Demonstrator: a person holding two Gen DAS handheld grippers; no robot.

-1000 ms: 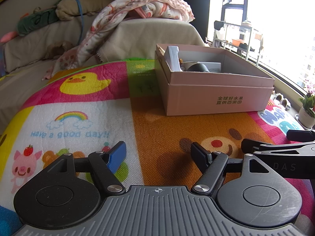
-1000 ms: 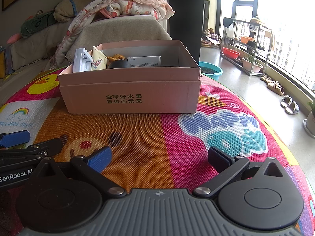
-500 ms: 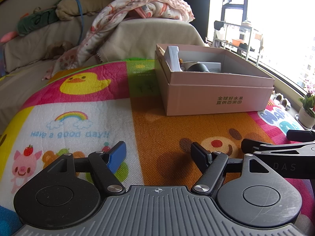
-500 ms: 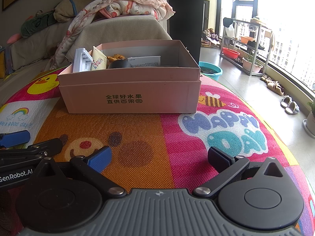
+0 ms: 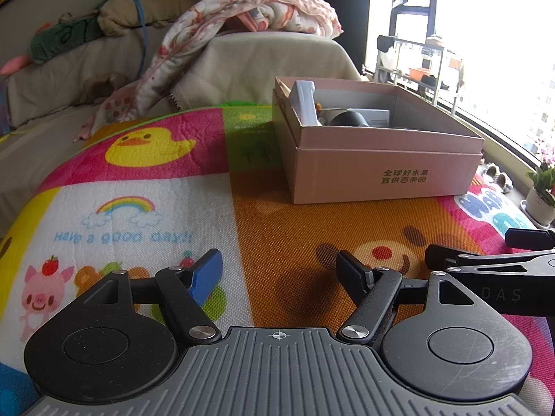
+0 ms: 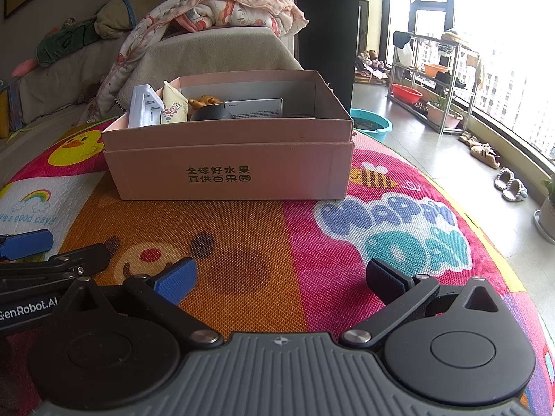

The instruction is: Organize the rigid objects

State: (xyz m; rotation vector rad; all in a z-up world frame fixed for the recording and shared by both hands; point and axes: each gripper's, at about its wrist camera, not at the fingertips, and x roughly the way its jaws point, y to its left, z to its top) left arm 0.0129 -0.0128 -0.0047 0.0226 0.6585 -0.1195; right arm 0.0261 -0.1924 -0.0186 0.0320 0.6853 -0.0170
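Note:
A pink cardboard box (image 6: 229, 170) (image 5: 385, 173) stands on the colourful play mat (image 6: 312, 242). Inside it I see a white power strip (image 6: 144, 105), a cream tube (image 6: 173, 107), a small brown bear toy (image 6: 204, 100), a dark round object (image 6: 211, 114) and a white carton (image 6: 255, 108). My left gripper (image 5: 279, 270) rests low over the mat, open, nothing between its fingers. My right gripper (image 6: 281, 277) sits beside it, also open and empty, facing the box's front. Each gripper's fingers show at the edge of the other's view.
A sofa (image 6: 208, 52) with a draped blanket (image 6: 222, 10) and plush toys stands behind the mat. To the right lie bare floor, a blue basin (image 6: 371, 123), a metal rack (image 6: 433, 72), slippers (image 6: 510, 183) and a potted plant (image 5: 541, 190) by the window.

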